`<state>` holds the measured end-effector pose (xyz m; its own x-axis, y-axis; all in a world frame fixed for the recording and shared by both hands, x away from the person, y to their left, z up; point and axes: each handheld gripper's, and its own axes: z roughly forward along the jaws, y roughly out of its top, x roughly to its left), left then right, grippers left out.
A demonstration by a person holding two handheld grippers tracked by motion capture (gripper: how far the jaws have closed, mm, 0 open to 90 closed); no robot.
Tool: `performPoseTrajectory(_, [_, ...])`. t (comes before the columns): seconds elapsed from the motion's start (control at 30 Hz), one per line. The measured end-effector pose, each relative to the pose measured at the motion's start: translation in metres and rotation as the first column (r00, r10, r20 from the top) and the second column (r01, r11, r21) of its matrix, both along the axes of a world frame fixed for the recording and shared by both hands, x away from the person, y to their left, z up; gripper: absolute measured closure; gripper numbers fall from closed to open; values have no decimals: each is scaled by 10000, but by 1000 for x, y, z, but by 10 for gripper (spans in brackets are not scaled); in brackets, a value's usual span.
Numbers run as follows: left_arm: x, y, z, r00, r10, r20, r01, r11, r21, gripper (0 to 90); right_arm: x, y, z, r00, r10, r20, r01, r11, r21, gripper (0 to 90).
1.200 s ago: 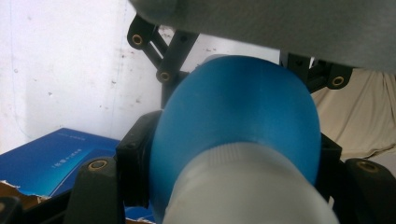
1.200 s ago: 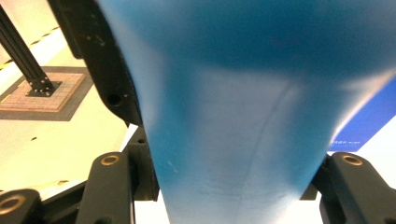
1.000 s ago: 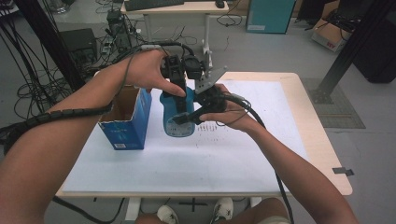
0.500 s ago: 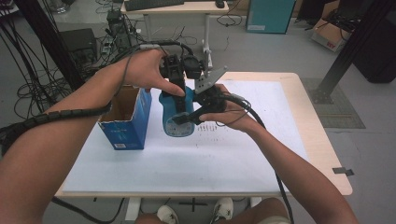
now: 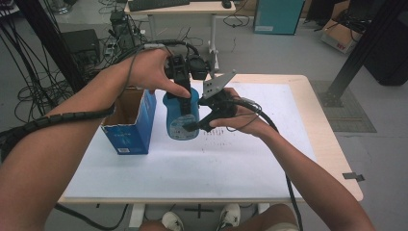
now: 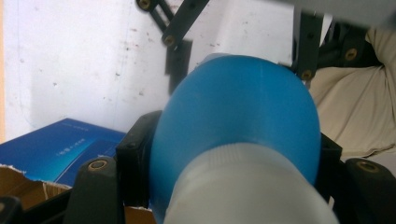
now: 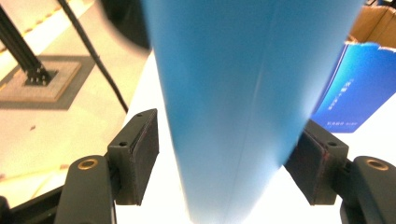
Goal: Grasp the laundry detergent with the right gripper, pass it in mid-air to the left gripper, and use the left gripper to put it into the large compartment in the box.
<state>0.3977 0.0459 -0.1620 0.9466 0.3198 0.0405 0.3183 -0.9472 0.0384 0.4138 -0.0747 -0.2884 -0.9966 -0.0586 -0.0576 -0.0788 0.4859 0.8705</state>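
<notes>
white table [image 5: 250,168]: left jaws clamp blue bottle [image 5: 182,115]; right jaws just loosened beside it; open box [image 5: 131,120].

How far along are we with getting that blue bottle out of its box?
Done: the blue bottle is out of the open blue box and held above the table. In hand: the left tongs clamp it near the top; the right tongs have just been opening, a visible gap beside one pad in the right gripper view. Left: probably setting it down.
</notes>
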Motion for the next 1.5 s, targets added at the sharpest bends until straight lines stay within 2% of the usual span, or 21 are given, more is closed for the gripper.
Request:
performPoseTrajectory(0.07, [0,1,2,10000,28,9,-28,10000,72,359,0,-4,-2,9998,-68,184,71,9998,-193,305])
performPoseTrajectory(0.2, [2,4,6,9995,322,46,-322,9995,55,358,-1,-15,-2,9982,-586,-131,574,9952,-798,225])
performPoseTrajectory(0.23, [3,5,8,9992,383,98,-383,9993,26,359,-1,-17,-2,9959,-846,-310,810,9914,-1031,222])
performPoseTrajectory(0.33, [4,8,12,9975,665,243,-666,9978,14,358,1,-31,2,9843,-1758,-154,1704,9694,-1766,164])
performPoseTrajectory(0.43, [5,10,17,9932,1090,419,-1093,9940,47,358,4,-48,5,9654,-2544,-580,2338,9420,-2407,105])
performPoseTrajectory(0.47, [6,11,18,9917,1200,471,-1204,9927,68,358,7,-54,6,9486,-2965,-1102,2565,9248,-2809,77])
performPoseTrajectory(0.5, [7,12,20,9909,1259,471,-1266,9919,122,358,6,-59,7,9275,-3349,-1663,2773,9144,-2948,87])
performPoseTrajectory(0.57, [9,14,24,9876,1480,531,-1491,9887,173,358,6,-69,9,9193,-3658,-1451,3111,9013,-3014,86])
performPoseTrajectory(0.6, [12,16,28,9905,1289,470,-1311,9901,490,358,6,-75,11,9126,-3873,-1310,3349,8919,-3040,78])
performPoseTrajectory(0.63, [13,17,31,9875,1492,500,-1515,9874,452,358,5,-80,13,8971,-4189,-1407,3646,8815,-2999,66])
performPoseTrajectory(0.7, [14,18,37,9835,1742,489,-1767,9830,505,359,7,-93,18,8913,-4415,-1031,3942,8670,-3047,65])
performPoseTrajectory(0.8, [16,18,44,9749,2146,599,-2179,9745,541,358,7,-106,24,8741,-4774,-894,4295,8457,-3166,65])
performPoseTrajectory(0.83, [17,18,47,9736,2163,725,-2207,9735,598,358,6,-111,27,8586,-5063,-804,4575,8275,-3255,65])
performPoseTrajectory(0.97, [20,20,59,9598,2660,892,-2720,9603,624,358,6,-127,31,8302,-5529,-715,4930,7879,-3690,65])
performPoseTrajectory(1.13, [22,26,73,9427,3203,932,-3270,9426,680,358,5,-144,35,8170,-5751,-429,5121,7576,-4047,65])
performPoseTrajectory(1.27, [26,35,82,9194,3842,846,-3899,9184,674,358,5,-156,40,8037,-5939,-379,5275,7404,-4166,66])
performPoseTrajectory(1.33, [29,42,87,9020,4256,728,-4298,9011,575,358,5,-161,42,7944,-6068,-281,5413,7282,-4204,66])
performPoseTrajectory(1.37, [31,45,89,8920,4464,715,-4500,8919,455,358,6,-163,43,7952,-6058,-244,5403,7264,-4248,66])
performPoseTrajectory(1.4, [33,50,93,8782,4734,686,-4763,8786,339,358,5,-165,43,7873,-6159,-287,5486,7211,-4231,67])
performPoseTrajectory(1.43, [34,54,96,8658,4959,667,-4984,8666,254,358,5,-167,44,7874,-6160,-227,5499,7186,-4257,66])
performPoseTrajectory(1.5, [37,61,100,8335,5493,592,-5507,8347,89,357,6,-171,45,7815,-6235,-208,5564,7118,-4287,66])
